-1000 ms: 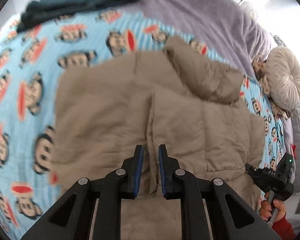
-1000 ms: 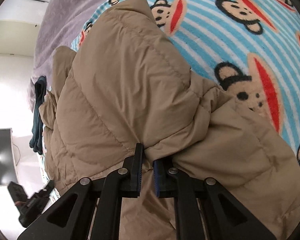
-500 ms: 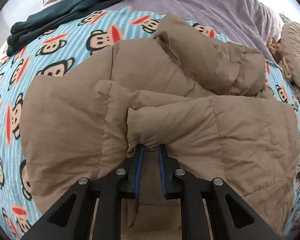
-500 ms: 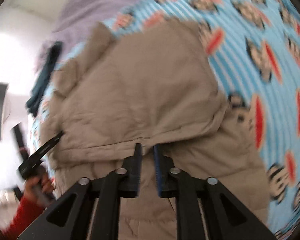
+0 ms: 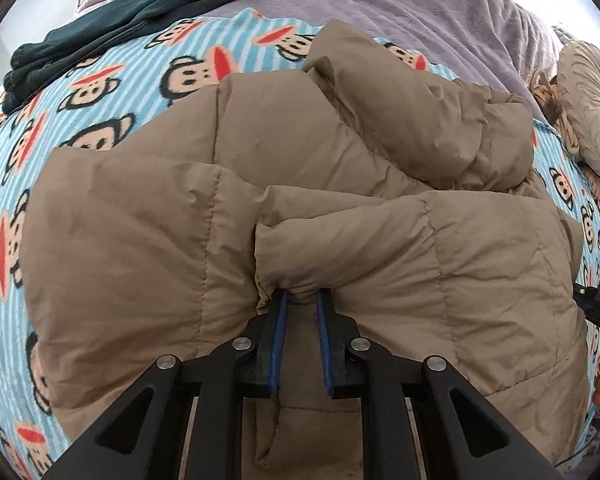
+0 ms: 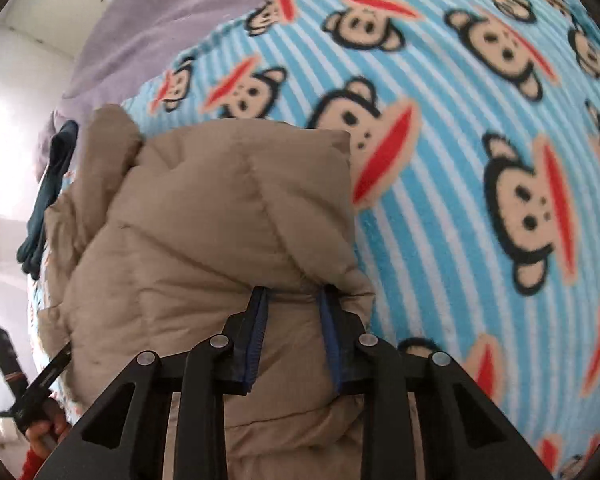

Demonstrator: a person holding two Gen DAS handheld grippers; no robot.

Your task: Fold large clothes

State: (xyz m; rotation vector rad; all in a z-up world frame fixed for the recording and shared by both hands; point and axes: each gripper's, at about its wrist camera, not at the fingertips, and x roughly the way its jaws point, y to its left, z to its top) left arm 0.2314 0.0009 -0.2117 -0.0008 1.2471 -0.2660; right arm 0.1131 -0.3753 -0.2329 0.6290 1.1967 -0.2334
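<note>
- Progress, judged: the tan puffer jacket [image 5: 340,208] lies bundled on the monkey-print blanket [image 5: 148,76]. One quilted panel is already laid over the body and the hood is bunched at the far side. The fold looks partly made. Flattening the panel and a final fold across the length look to be left.
- Left claw [image 5: 302,300]: jaws narrow, pinching a puckered corner of the folded-over panel between the blue pads. The jacket spreads away from the tips on both sides and beyond them, and more of it lies under the claw.
- Beyond the left claw, far left: a dark teal garment [image 5: 132,12], apart from the jacket, at the edge of the grey-lilac cover [image 5: 380,4].
- Beyond the left claw, far right: a round cream cushion [image 5: 588,108], near the hood but not touching that I can tell.
- Right claw [image 6: 294,296]: jaws set wider and closing. A ridge of jacket [image 6: 220,220] sits between the pads, and the fabric puckers at both tips, so I judge it gripped. The bulk of the jacket lies ahead and to the left of this claw; bare blanket [image 6: 460,160] lies to its right.
</note>
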